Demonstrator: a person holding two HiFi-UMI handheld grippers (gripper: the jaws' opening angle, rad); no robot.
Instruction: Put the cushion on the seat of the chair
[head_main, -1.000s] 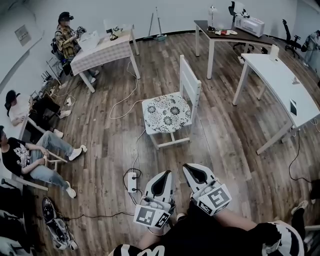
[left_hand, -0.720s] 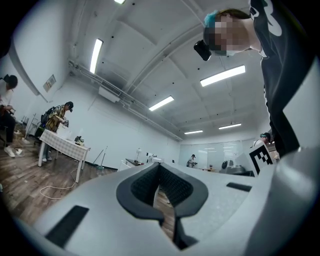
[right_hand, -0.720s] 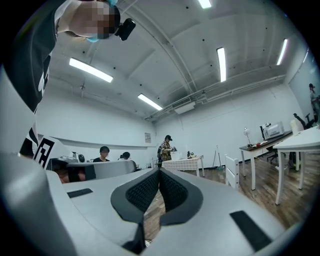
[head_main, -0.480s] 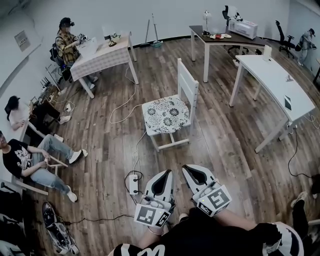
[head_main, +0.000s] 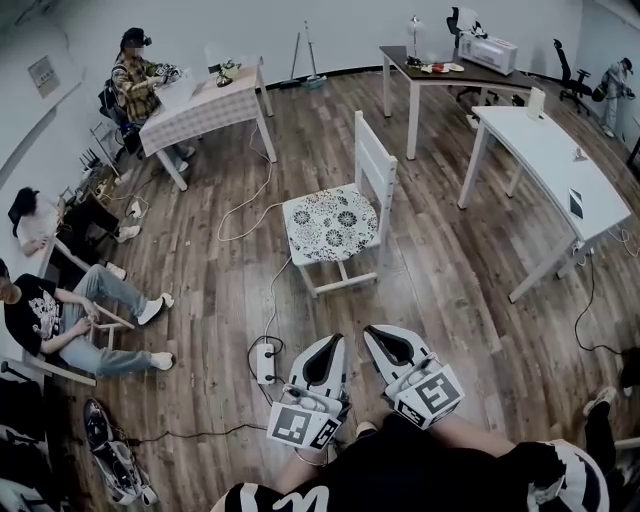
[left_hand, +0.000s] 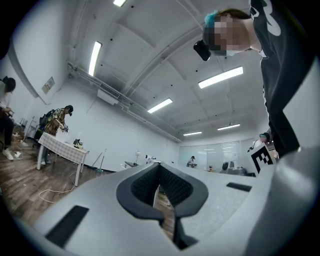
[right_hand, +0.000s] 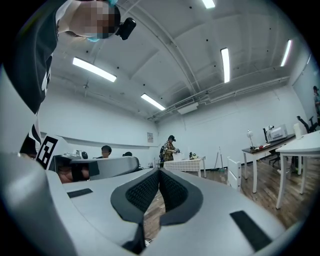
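Note:
A white wooden chair stands in the middle of the floor. A floral cushion lies flat on its seat. Both grippers hang low near my body, well short of the chair. My left gripper is shut with nothing between its pads. Beside it, my right gripper is also shut and empty. The right gripper view catches the chair a good way ahead to the right.
A power strip and its cables lie on the floor just left of my grippers. White desks stand at the right, a checked table at the back left. People sit along the left wall.
The chair looks slightly farther off than a second ago. Both grippers stay shut and empty, side by side, and have held still over the last half second.

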